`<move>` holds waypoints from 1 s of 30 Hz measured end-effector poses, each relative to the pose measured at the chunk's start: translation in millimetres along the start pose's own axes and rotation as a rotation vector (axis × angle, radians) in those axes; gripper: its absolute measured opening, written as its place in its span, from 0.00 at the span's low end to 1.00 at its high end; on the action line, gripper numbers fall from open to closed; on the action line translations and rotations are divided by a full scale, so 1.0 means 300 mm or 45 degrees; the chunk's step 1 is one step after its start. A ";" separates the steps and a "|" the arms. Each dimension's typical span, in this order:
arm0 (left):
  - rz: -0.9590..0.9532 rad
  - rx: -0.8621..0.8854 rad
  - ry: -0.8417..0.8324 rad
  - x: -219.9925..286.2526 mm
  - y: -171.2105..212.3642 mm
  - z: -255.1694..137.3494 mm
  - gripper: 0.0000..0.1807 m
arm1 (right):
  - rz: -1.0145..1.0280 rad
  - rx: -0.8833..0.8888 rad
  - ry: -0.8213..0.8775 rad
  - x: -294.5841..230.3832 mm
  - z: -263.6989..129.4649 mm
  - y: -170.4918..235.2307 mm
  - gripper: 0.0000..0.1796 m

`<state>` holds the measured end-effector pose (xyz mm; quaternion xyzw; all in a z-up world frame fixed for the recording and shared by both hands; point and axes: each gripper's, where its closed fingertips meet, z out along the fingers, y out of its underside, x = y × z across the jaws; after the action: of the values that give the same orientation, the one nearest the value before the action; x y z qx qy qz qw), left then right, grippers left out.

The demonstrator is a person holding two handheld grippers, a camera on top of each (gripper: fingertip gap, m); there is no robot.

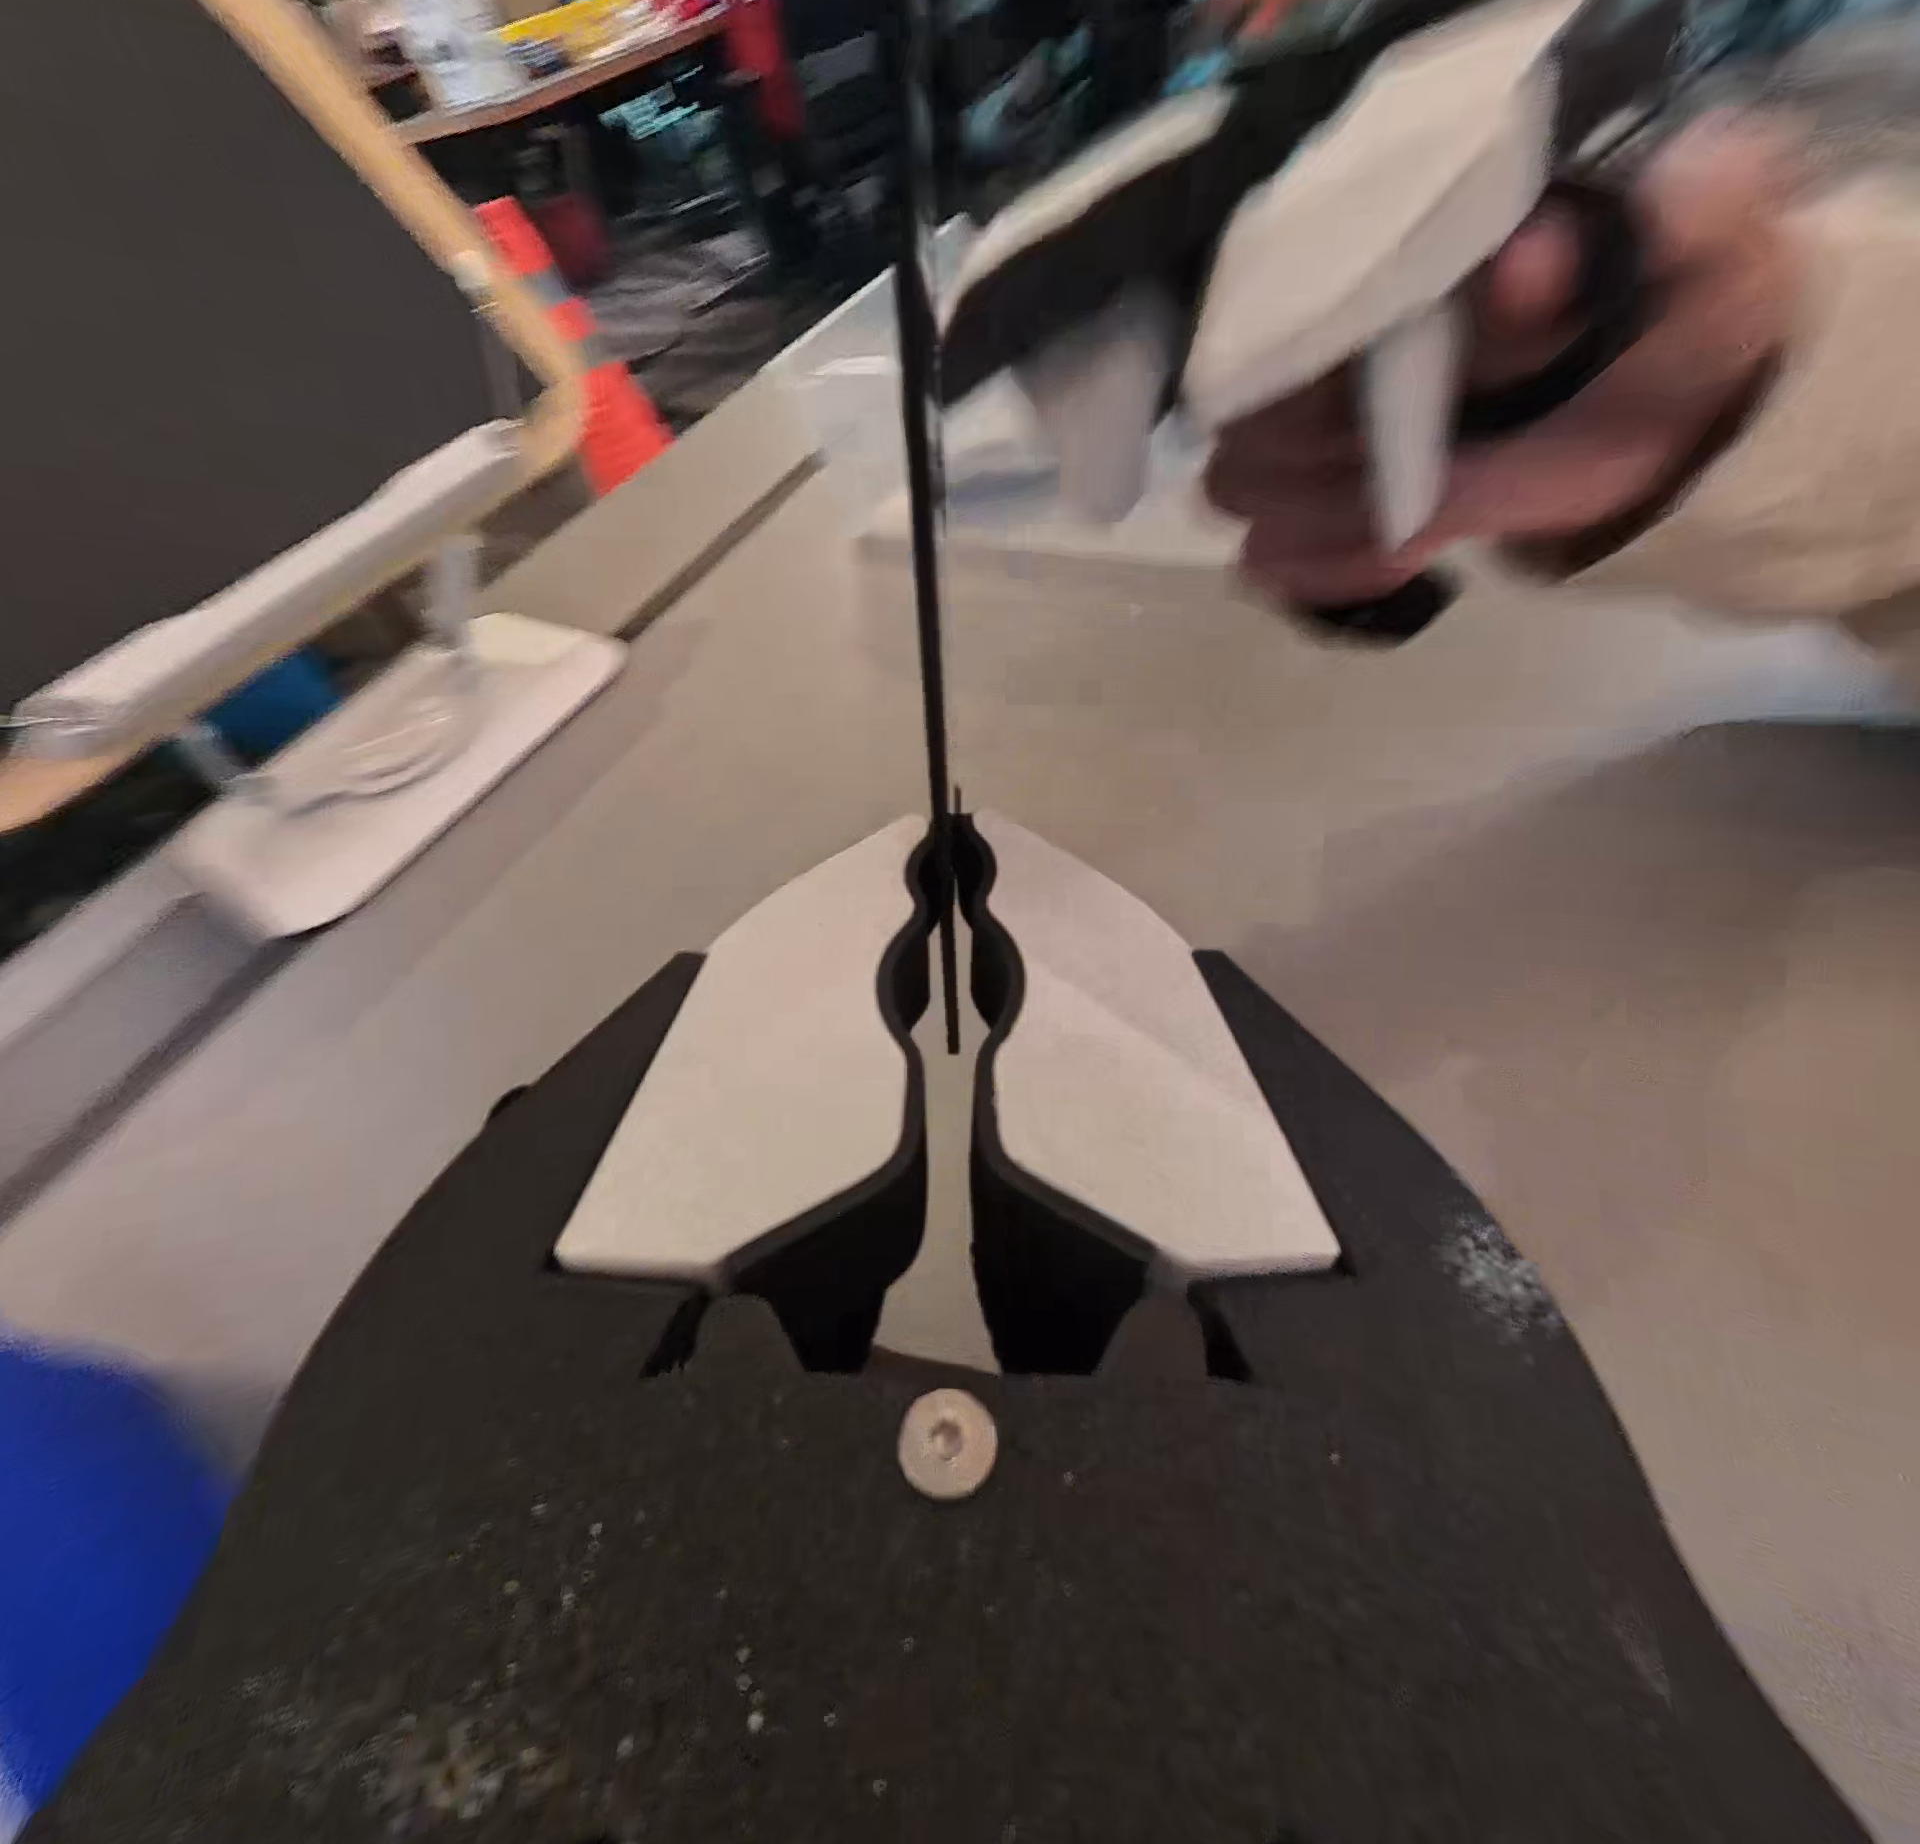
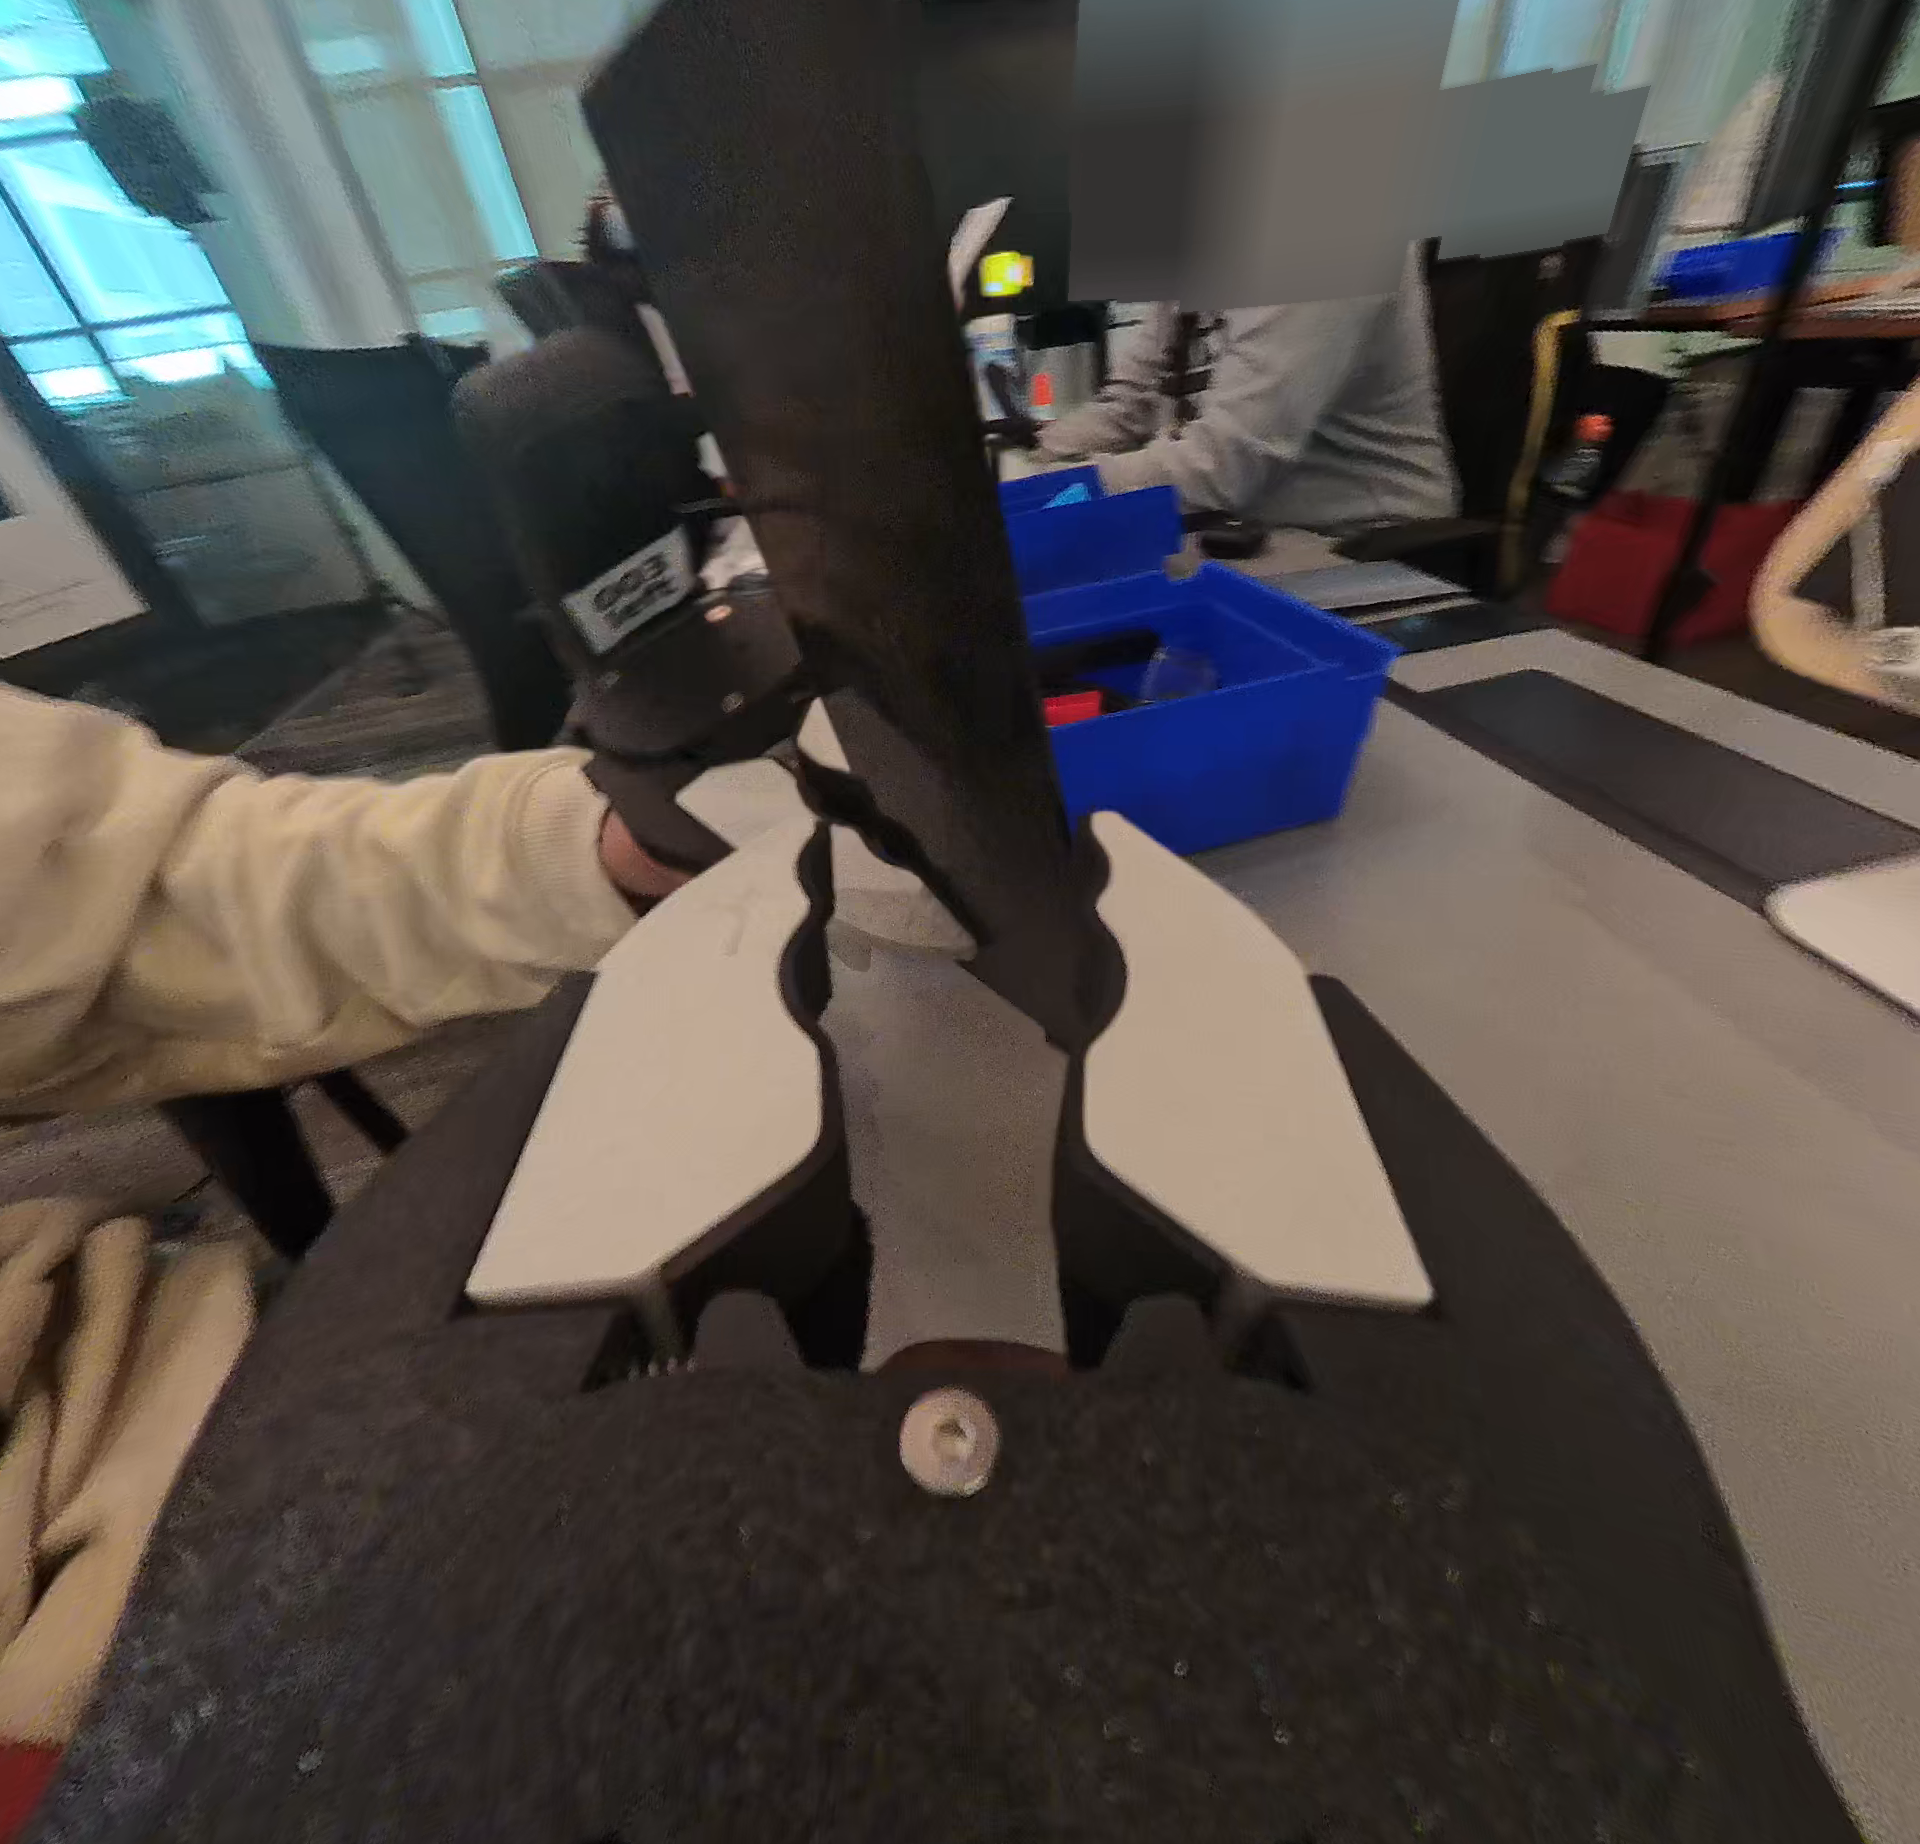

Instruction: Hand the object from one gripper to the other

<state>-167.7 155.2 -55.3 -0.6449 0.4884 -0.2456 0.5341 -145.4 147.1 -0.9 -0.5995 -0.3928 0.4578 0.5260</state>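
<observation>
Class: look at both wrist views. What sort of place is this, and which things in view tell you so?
Probably a lab or workshop. A blue bin of parts sits on a grey table, an orange cone stands behind, and a cluttered shelf of supplies lines the back.

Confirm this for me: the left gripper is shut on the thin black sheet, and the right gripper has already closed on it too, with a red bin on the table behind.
One thing is wrong: the bin is blue, not red, as the right wrist view shows. The rest is unchanged: the left gripper is shut on the thin black sheet, and the right gripper has already closed on it too.
</observation>
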 end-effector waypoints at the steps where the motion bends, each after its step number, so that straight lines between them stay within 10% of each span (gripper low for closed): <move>1: 0.069 -0.062 -0.120 -0.045 0.023 -0.003 0.01 | -0.005 0.004 0.089 0.025 -0.011 -0.026 0.29; 8: 0.468 -0.386 -0.604 -0.215 0.118 -0.042 0.01 | 0.027 -0.330 0.461 0.064 -0.062 -0.056 0.58; 30: 0.693 -0.454 -0.737 -0.210 0.127 -0.029 0.02 | -0.018 -0.514 0.528 0.078 -0.064 0.007 0.50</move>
<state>-214.5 209.4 -75.1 -0.6172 0.5055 0.1832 0.5745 -120.5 163.9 -5.5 -0.7701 -0.3641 0.2344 0.4685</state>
